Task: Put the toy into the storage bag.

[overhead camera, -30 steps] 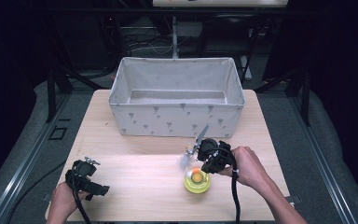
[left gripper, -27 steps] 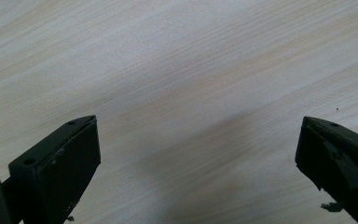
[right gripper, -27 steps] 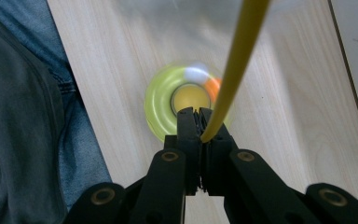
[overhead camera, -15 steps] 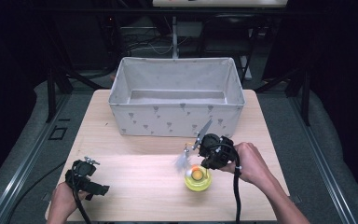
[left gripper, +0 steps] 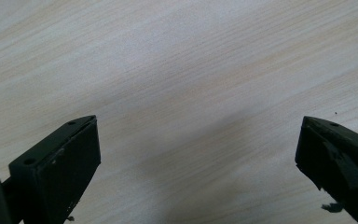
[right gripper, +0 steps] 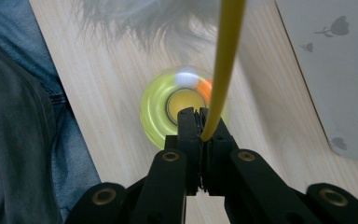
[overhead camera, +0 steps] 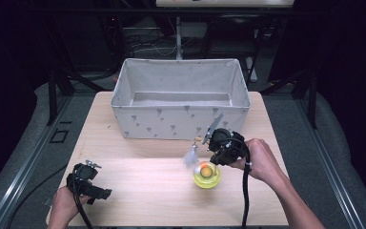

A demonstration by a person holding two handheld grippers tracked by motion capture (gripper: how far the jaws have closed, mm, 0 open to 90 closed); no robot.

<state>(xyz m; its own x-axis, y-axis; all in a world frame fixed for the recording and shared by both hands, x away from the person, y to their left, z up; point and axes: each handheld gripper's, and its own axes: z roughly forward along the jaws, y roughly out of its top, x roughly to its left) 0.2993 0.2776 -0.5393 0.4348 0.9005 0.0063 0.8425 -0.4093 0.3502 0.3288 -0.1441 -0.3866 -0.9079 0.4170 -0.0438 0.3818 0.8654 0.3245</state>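
Grey fabric bin (overhead camera: 181, 112) empty; right claw (right gripper: 200, 122) clenched on yellow stick (right gripper: 223, 60) above ring toy (right gripper: 156, 112); left claw (left gripper: 198, 154) released.

the surface (overhead camera: 138, 191) was pale matt wood grain. the bin (overhead camera: 181, 117) looked like soft printed cloth. the yellow ring toy (overhead camera: 207, 175) seemed glossy plastic.

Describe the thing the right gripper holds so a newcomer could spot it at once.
Start at the grey fabric bin on the wooden table. Before its right front corner, the right gripper is shut on a thin yellow stick tipped with white fluff, just above a yellow-green round toy.
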